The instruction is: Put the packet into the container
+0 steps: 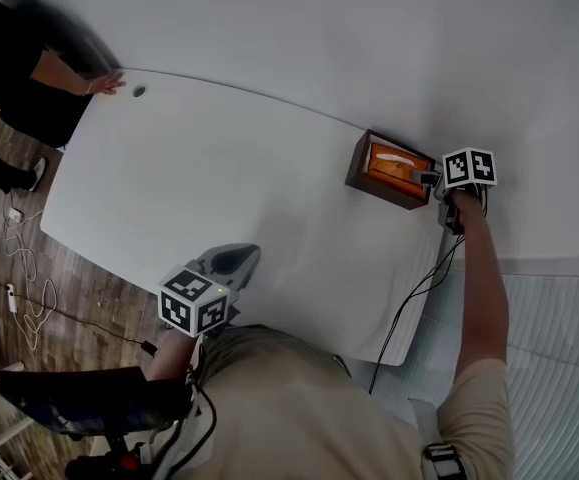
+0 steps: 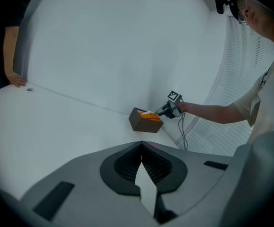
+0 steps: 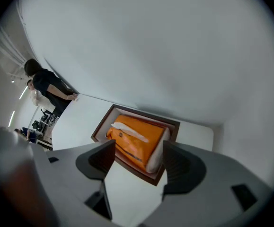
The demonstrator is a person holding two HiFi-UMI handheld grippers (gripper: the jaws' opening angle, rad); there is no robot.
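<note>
RIGHT TOOL OVER THE BOX: my right tool (image 3: 134, 162) stands wide open above the container (image 3: 146, 114), a dark brown box in which the orange packet (image 3: 137, 138) lies. The jaws are spread to either side of the packet's near end and press on nothing. Only the right gripper view shows the white strip along the packet's top and its pale end against the container's side. The head view alone shows the container at the tabletop (image 1: 219, 168) edge, close to the wall (image 1: 369, 28), with a black cable (image 1: 406, 303) hanging off the edge nearby. My left tool (image 2: 141, 148), well apart from the container, has its jaws closed together with nothing between them. A bystander's hand (image 1: 104, 83) rests on the tabletop, far from the container. My right jaws hide part of the container's near wall, and the head view is too small to tell whether the tips touch the packet.
</note>
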